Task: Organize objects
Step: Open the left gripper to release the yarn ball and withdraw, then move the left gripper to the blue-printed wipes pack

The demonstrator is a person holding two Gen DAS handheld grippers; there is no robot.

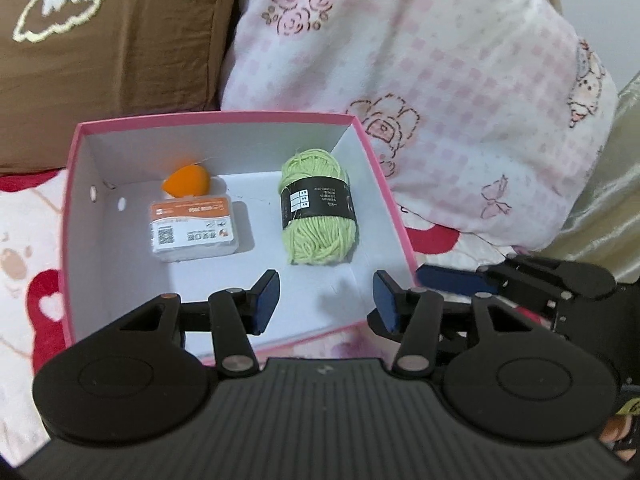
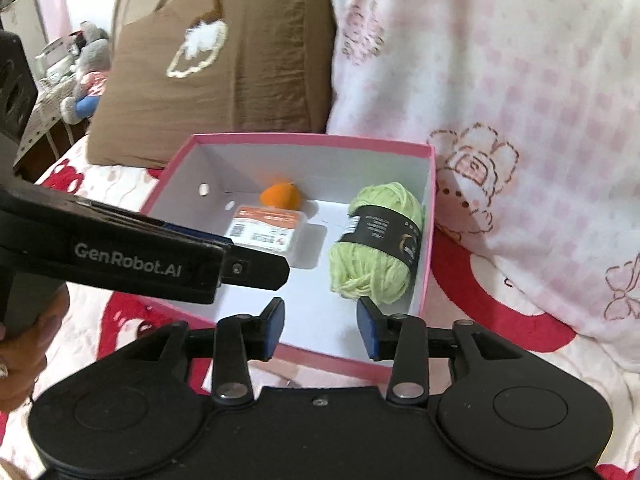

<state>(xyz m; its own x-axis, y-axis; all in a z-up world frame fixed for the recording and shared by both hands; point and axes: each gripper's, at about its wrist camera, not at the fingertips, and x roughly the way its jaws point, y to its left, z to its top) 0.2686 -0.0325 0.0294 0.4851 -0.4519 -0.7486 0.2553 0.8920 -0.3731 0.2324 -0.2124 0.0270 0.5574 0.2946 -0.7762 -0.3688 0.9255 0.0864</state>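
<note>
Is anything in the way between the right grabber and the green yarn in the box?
No. The right gripper hangs open just above the pink box's near edge, and the green yarn lies right ahead with only bare box floor between them.

Orange object [image 1: 186,181] half hidden behind small packet [image 1: 192,227]; packet print too small to read.

Bed [image 1: 24,248] carries box [image 1: 80,184], pillows [image 1: 440,80].

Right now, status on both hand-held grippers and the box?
Left hand-held gripper open, empty. Right hand-held gripper open, empty. Green yarn, white case, orange piece inside pink box. Nothing obstructing.
</note>
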